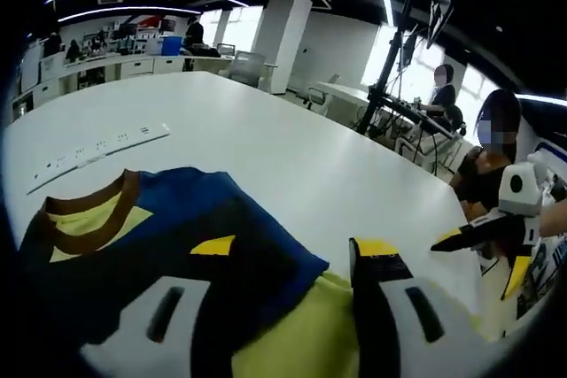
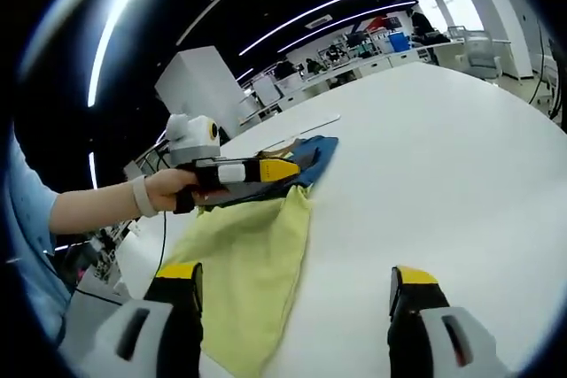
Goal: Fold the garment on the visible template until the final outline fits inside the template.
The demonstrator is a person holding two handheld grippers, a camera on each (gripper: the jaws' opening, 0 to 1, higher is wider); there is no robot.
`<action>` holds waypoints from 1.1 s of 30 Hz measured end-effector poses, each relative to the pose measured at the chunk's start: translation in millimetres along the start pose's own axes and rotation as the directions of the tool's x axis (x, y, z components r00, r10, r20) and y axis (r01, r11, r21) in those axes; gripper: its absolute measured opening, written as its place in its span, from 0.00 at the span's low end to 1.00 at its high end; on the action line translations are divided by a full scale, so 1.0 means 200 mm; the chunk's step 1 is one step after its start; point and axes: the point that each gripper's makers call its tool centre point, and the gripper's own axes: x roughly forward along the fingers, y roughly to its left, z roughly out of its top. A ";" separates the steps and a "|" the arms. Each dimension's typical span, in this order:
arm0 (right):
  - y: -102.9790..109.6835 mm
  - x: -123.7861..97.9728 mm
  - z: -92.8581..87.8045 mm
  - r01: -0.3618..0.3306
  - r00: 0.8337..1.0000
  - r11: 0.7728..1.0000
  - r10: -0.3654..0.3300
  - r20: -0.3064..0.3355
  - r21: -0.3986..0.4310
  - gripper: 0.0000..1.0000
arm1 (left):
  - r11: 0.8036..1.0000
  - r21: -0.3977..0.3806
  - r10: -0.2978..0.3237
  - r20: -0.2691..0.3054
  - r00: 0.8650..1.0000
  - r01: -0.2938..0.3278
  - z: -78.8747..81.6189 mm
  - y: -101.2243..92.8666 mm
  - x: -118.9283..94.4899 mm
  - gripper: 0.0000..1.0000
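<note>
A garment lies on the white table (image 1: 292, 139). It is blue (image 1: 186, 210) with a brown collar (image 1: 89, 223) and a pale yellow lower part (image 1: 306, 325). My left gripper (image 1: 294, 247) hovers open just over the blue cloth, one jaw at each side, with nothing between them. In the right gripper view a hand holds that left gripper (image 2: 283, 168) above the garment's blue end (image 2: 314, 152). The yellow part (image 2: 252, 263) stretches toward my right gripper (image 2: 297, 276), which is open at the cloth's near edge. The right gripper (image 1: 483, 258) also shows at the table's right side, jaws apart.
A white power strip (image 1: 97, 146) lies on the table beyond the collar. People sit at desks (image 1: 492, 143) past the table's right edge, near a black stand (image 1: 385, 77). Bare tabletop (image 2: 443, 157) spreads right of the garment.
</note>
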 end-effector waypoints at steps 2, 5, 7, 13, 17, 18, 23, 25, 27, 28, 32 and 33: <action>0.01 0.00 0.00 -0.003 1.000 1.000 0.003 0.000 -0.001 0.87 | 1.000 0.001 0.000 0.010 1.000 0.000 0.01 0.01 -0.03 0.56; 0.02 0.01 -0.01 -0.007 1.000 1.000 0.007 -0.006 0.006 0.87 | 1.000 0.014 0.014 0.030 0.999 -0.015 0.04 0.03 -0.07 0.71; 0.03 0.01 -0.01 -0.007 1.000 1.000 0.007 -0.006 -0.007 0.87 | 1.000 0.019 0.019 0.038 0.999 -0.019 0.05 0.04 -0.11 0.76; 0.03 0.00 -0.01 -0.010 1.000 1.000 0.010 -0.006 -0.006 0.87 | 0.999 0.016 0.050 0.059 0.997 -0.051 0.10 0.15 -0.25 0.70; 0.04 0.01 -0.01 -0.012 1.000 1.000 0.012 -0.010 -0.008 0.87 | 0.995 0.044 0.086 0.064 0.994 -0.089 0.13 0.28 -0.37 0.68; 0.04 0.01 -0.01 -0.013 1.000 1.000 0.012 -0.014 -0.011 0.87 | 0.994 0.045 0.096 0.066 0.993 -0.099 0.14 0.31 -0.40 0.65; 0.04 0.03 -0.02 -0.016 1.000 1.000 0.015 -0.021 -0.011 0.87 | 0.981 0.036 0.186 0.066 0.980 -0.188 0.17 0.55 -0.59 0.58; 0.05 0.04 -0.02 -0.018 1.000 1.000 0.018 -0.024 -0.013 0.87 | 0.970 0.053 0.234 0.049 0.971 -0.237 0.15 0.67 -0.67 0.54; 0.05 0.04 -0.01 -0.020 0.999 1.000 0.020 -0.026 -0.014 0.87 | 0.948 0.032 0.318 0.022 0.948 -0.318 0.10 0.83 -0.77 0.44; 0.05 0.05 -0.01 -0.020 0.999 1.000 0.020 -0.027 -0.012 0.87 | 0.936 -0.004 0.352 -0.003 0.936 -0.352 0.07 0.90 -0.82 0.42; 0.04 0.06 -0.01 -0.016 0.999 1.000 0.016 -0.040 -0.017 0.87 | 0.893 -0.032 0.447 -0.067 0.892 -0.449 -0.05 1.09 -0.95 0.35; 0.04 0.06 -0.01 -0.016 0.999 1.000 0.015 -0.041 -0.018 0.87 | 0.887 -0.048 0.454 -0.081 0.887 -0.458 -0.07 1.11 -0.96 0.33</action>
